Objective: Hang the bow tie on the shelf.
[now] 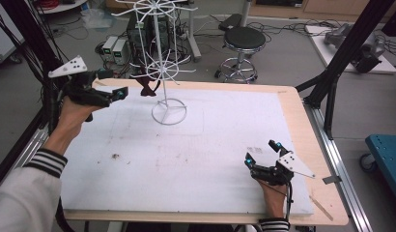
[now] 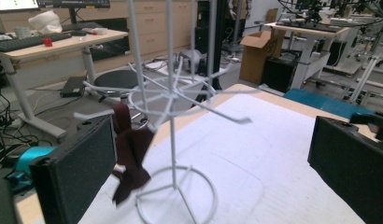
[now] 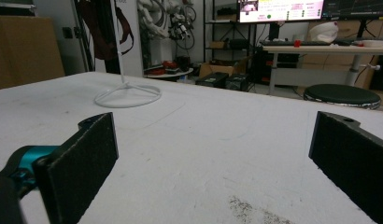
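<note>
A white wire rack with hooked arms stands on a ring base at the back of the white mat. A dark red piece of cloth hangs from one of its lower arms. My left gripper is held in the air just left of that cloth, open, with nothing between its jaws. In the left gripper view the cloth hangs beside the left jaw, in front of the rack. My right gripper rests open and empty on the mat at the front right; its view shows the rack base far off.
The mat lies on a wooden table with bare wood along the right and back edges. A black stool and cables stand on the floor behind. Black frame posts rise at the right, and a blue cart is beside the table.
</note>
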### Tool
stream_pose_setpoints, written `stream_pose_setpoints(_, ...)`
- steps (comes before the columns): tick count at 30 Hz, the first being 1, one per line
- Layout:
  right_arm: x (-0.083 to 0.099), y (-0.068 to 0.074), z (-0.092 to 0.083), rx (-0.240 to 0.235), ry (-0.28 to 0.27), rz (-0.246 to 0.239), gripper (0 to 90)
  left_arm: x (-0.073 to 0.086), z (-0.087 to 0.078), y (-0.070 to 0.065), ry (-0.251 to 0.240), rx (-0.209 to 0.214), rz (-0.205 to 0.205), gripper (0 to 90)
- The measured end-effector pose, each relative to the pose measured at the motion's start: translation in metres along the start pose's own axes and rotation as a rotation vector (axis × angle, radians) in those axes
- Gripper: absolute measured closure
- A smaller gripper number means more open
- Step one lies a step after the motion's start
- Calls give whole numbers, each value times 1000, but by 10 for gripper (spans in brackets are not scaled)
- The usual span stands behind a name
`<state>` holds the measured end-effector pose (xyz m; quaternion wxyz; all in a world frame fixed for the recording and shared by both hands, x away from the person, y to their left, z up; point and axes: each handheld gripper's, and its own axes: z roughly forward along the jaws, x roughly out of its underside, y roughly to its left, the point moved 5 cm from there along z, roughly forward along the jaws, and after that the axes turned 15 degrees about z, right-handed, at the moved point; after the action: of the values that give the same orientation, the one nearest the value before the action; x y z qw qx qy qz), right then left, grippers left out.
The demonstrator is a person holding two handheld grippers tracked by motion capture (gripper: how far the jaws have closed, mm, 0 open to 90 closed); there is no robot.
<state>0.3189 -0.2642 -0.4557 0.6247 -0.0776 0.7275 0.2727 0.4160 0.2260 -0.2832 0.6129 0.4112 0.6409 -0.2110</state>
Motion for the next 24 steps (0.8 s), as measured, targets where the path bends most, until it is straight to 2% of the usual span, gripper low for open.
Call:
stream_pose_setpoints(4, 0, 1, 0, 3, -2, -16, 6, 9, -15, -26, -15, 13, 35, 17)
stream_pose_setpoints(6, 0, 0, 0, 4, -4, -7, 5, 15, -22, -38, -39, 8, 52, 17)
stream_pose_setpoints(9, 0, 1, 0, 5, -3, -8, 6, 31, -29, -53, -27, -7, 76, 17)
stream_pose_setpoints(11, 0, 1, 0, 3, -4, -15, 6, 42, -35, -61, -28, -17, 72, 17)
stream_pose_setpoints(15, 0, 1, 0, 3, -5, -16, 6, 61, -41, -72, -26, -42, 81, 17)
stream_pose_setpoints(21, 0, 1, 0, 6, -3, -13, 6, 89, -46, -82, -51, -74, 43, 17)
stream_pose_setpoints(24, 0, 1, 0, 3, -5, -19, 5, 100, -49, -87, -59, -90, 43, 17)
